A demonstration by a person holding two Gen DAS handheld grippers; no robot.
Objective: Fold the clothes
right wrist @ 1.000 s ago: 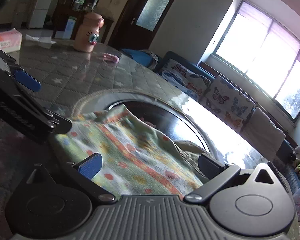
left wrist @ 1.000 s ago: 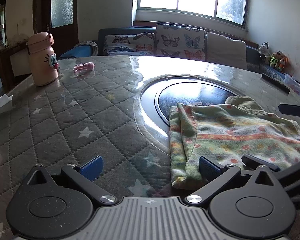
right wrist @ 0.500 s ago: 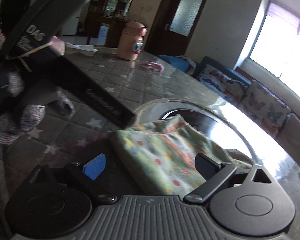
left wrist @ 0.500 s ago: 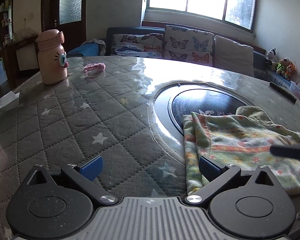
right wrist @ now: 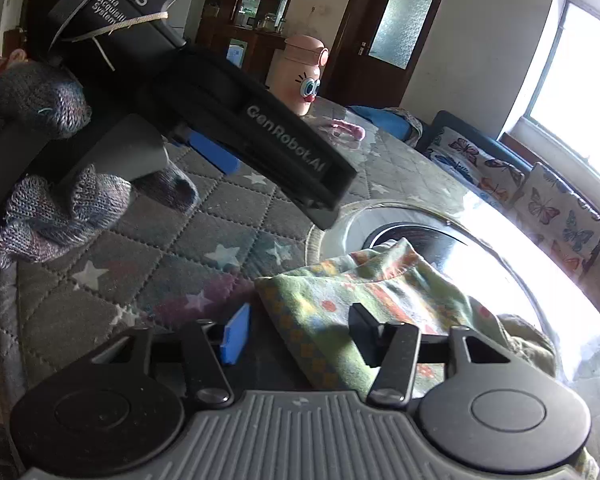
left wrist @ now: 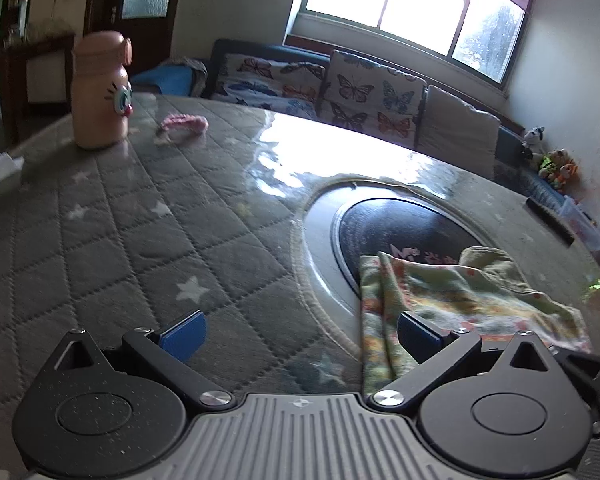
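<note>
1. Folded floral garment (left wrist: 452, 300) lying flat on quilted star-pattern table cover (left wrist: 140, 216), partly over dark round inset (left wrist: 396, 224)
2. Left gripper (left wrist: 300, 330) spread wide, empty, right pad just at cloth's edge
3. Right gripper (right wrist: 296, 328) parted, empty, fingers straddling garment's near corner
4. Pink bottle (left wrist: 100, 92) standing far off

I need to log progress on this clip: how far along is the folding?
Done: the green floral patterned garment lies doubled over by the round black inset of the quilted star-patterned table. In hand: nothing; the left gripper and right gripper are open, empty. Left: possibly another fold.
</note>
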